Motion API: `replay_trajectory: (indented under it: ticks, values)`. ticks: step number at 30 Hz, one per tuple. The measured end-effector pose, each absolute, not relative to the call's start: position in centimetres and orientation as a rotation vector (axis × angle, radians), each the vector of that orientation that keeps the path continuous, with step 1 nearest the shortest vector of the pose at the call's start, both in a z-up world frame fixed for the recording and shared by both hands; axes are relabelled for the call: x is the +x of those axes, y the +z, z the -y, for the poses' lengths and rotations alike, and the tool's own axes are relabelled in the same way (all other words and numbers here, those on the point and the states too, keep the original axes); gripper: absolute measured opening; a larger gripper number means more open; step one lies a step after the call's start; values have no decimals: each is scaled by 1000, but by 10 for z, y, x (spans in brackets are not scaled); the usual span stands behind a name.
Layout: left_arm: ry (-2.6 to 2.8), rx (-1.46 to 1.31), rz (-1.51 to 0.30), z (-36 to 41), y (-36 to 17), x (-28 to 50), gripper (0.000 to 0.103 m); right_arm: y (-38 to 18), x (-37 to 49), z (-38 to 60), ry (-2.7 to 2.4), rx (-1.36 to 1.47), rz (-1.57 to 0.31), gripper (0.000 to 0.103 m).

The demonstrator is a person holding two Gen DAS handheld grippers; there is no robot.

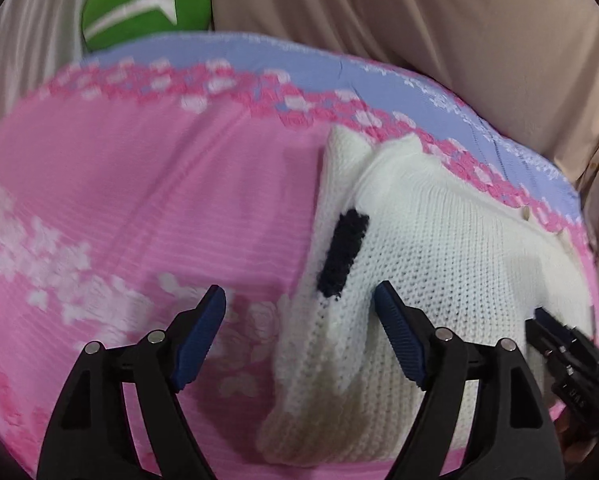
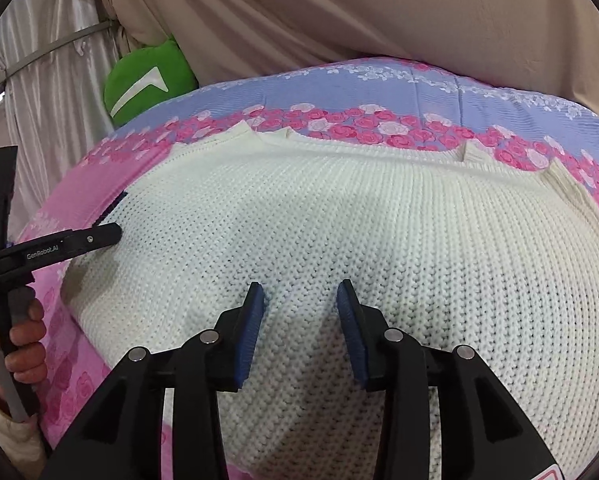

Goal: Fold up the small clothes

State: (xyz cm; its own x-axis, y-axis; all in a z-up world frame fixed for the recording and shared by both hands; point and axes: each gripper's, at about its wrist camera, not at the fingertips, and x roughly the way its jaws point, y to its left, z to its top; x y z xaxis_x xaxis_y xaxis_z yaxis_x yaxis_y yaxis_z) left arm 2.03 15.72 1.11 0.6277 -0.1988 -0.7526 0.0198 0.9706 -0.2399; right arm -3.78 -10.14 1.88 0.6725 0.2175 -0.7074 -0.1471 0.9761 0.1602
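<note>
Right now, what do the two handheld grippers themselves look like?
Both match: the left gripper and right gripper have black plastic linkage arms, silver round pivot pins and ribbed blue pads. The left one's side reads "GenRobot.AI" in white; a bare hand holds its black handle.

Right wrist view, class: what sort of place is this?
Probably a bedroom. The white knitted garment lies on a pink and blue floral bedsheet, with a green cushion and beige draped fabric behind.
</note>
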Motion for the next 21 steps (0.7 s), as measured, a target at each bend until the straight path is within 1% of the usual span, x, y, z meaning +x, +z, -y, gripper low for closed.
replay_trajectory:
  ticks: [2,3,5,6,9,10,11,17,19,21]
  values:
    - [-135,-237,-883,-155,9,23,75,19,-39,104,212,111,-800,38]
    - [-143,-238,-878,-154,10,24,72,19,-41,107,214,127,-793,39]
    - [-179,-263,-884,-151,11,27,54,20,-45,109,217,144,-784,41]
    - [-205,-277,-890,-150,12,29,43,20,-46,111,218,151,-782,41]
    - [-215,-277,-879,-141,22,30,27,22,-52,115,223,173,-773,41]
    - [-218,-277,-868,-138,28,29,24,23,-55,116,225,180,-768,43]
    - [-225,-274,-854,-135,34,28,23,24,-59,118,225,188,-763,46]
    - [-299,-217,-760,-103,73,14,18,26,-82,140,207,235,-754,48]
    - [-346,-187,-740,-85,84,10,13,26,-90,149,186,246,-753,50]
    - [-403,-145,-722,-61,94,5,11,26,-97,160,158,251,-757,51]
